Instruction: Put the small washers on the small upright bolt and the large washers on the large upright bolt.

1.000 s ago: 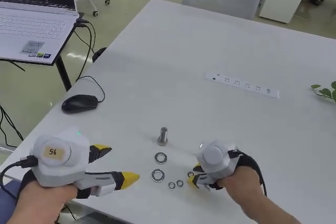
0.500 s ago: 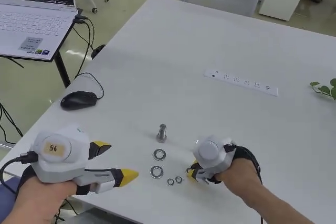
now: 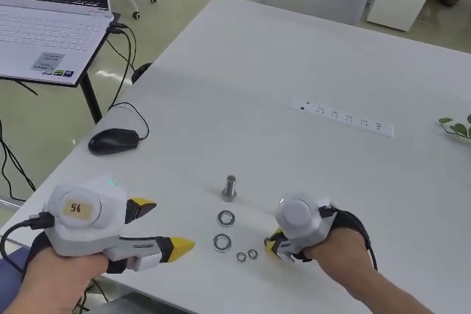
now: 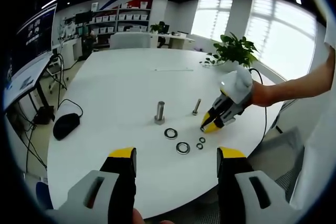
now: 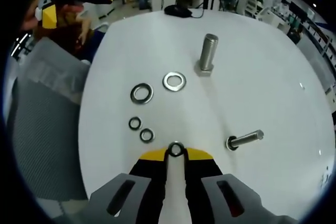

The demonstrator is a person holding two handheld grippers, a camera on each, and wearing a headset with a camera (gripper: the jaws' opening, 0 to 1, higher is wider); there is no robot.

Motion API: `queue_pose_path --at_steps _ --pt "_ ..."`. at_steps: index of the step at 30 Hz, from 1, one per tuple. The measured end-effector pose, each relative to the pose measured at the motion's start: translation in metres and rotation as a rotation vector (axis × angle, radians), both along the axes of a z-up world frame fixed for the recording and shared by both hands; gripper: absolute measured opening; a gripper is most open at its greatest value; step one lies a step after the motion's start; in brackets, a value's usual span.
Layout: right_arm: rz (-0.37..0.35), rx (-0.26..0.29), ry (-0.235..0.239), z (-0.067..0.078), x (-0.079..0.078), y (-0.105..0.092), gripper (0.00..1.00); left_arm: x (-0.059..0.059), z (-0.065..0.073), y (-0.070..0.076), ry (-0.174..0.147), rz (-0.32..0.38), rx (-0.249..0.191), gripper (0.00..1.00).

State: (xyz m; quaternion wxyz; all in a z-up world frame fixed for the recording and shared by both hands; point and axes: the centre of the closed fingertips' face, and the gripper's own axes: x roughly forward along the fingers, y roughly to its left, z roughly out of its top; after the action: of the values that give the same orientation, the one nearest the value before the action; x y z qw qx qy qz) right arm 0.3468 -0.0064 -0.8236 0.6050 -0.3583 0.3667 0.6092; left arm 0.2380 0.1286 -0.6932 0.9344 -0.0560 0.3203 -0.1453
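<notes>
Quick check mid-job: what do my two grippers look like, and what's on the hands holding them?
Both are white plastic with yellow-tipped jaws. The left gripper has a bulky rounded housing, a yellow label reading 56 and a black cable at its back. The right gripper has a round white top; a black strap or glove covers that hand.

Left gripper [image 3: 163,224] & right gripper [image 5: 176,156] white w/ yellow tips, washers [image 5: 174,81] silver, table [image 3: 294,56] white, mouse [image 3: 112,140] black.
</notes>
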Motion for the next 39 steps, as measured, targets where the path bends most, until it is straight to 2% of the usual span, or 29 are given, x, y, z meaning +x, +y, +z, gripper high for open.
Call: queue_pose_path --at_steps 11,18,25,33,39 --pt "-0.064 0.013 0.014 0.007 0.003 -0.019 0.13 0.0 0.0 -0.001 0.001 -0.005 -0.003 0.62" --pt "-0.123 0.026 0.008 0.018 0.016 -0.039 0.13 0.001 0.0 -0.002 0.001 -0.006 -0.007 0.62" --pt "-0.176 0.048 -0.009 0.035 0.033 -0.054 0.13 0.003 0.001 -0.005 -0.001 -0.013 -0.011 0.62" --pt "-0.188 0.056 -0.022 0.047 0.05 -0.057 0.13 0.003 0.001 -0.009 -0.003 -0.024 -0.011 0.62" --pt "-0.183 0.079 -0.047 0.066 0.066 -0.046 0.13 0.003 0.001 -0.007 -0.005 -0.021 -0.01 0.62"
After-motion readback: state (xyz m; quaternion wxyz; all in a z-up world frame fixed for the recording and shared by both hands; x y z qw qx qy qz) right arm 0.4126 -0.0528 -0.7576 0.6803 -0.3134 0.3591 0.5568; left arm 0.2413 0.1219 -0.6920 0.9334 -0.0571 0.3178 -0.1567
